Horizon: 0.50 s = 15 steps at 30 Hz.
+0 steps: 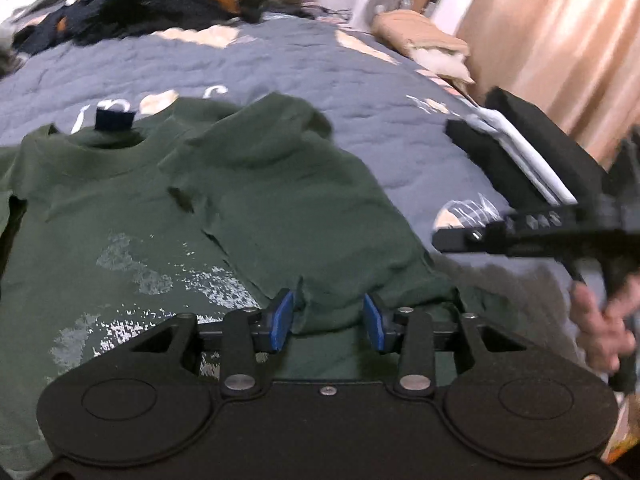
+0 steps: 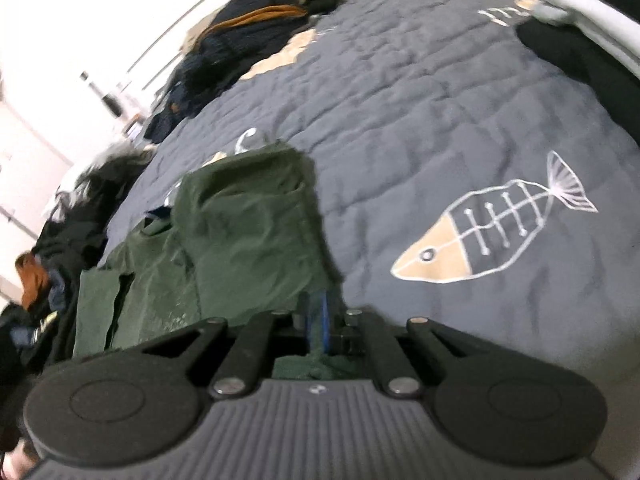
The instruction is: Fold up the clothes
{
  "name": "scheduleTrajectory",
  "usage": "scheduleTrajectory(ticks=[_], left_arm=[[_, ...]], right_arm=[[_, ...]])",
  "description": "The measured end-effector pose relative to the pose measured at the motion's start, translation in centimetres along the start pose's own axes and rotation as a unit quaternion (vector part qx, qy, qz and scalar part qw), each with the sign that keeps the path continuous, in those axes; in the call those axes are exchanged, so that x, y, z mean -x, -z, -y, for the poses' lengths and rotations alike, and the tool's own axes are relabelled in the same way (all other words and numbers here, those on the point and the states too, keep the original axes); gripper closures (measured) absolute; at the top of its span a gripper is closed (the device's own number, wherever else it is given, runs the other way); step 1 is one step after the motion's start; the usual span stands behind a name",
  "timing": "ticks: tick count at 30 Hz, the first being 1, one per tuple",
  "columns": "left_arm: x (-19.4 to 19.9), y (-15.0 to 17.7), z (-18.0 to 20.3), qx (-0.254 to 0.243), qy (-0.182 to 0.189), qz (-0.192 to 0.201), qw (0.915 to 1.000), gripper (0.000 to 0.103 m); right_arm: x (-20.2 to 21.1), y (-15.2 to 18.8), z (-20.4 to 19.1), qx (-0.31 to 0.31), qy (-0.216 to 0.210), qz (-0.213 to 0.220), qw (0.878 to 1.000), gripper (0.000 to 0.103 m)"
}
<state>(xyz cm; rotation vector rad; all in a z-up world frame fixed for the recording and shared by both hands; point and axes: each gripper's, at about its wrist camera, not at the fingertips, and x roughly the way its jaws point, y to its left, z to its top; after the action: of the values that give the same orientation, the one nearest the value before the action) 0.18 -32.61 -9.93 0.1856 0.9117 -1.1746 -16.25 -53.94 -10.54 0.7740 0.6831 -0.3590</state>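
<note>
Lying on the quilt (image 1: 360, 80), the shirt (image 1: 120, 208) had one side folded inward. Left gripper (image 1: 329, 322) stood apart over the fold; right gripper (image 2: 318, 330) was clamped on the hem. Remaining folds were outstanding.

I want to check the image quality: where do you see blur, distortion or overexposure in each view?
Left wrist view: the right gripper and the hand holding it are smeared by motion; the green T-shirt is fairly sharp. Right wrist view: the wall is washed out white, the quilt bulges from fisheye distortion, and the edges are soft.
</note>
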Motion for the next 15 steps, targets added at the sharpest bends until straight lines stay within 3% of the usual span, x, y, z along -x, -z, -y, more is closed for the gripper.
scheduleTrajectory(ticks=[2,4,8,11,15], left_arm=[[-0.1,0.0,-0.3,0.016,0.010,0.001,0.9998,0.065],[0.0,0.0,-0.7,0.034,0.028,-0.006,0.9990,0.088],[0.9,1.0,-1.8,0.068,0.073,-0.027,0.9946,0.093],[1.4,2.2,-2.2,0.060,0.060,-0.051,0.9951,0.093],[3.1,2.4,-2.6,0.062,0.061,-0.030,0.9957,0.092]], right_arm=[[-0.3,0.0,-0.3,0.004,-0.007,-0.007,1.000,0.097],[-0.8,0.2,-0.4,0.004,-0.005,-0.016,1.000,0.096],[-1.4,0.5,-0.2,0.001,0.003,-0.034,0.999,0.094],[-1.5,0.5,-0.2,0.003,0.004,-0.036,0.999,0.094],[-1.4,0.5,-0.2,0.005,0.004,-0.038,0.999,0.094]])
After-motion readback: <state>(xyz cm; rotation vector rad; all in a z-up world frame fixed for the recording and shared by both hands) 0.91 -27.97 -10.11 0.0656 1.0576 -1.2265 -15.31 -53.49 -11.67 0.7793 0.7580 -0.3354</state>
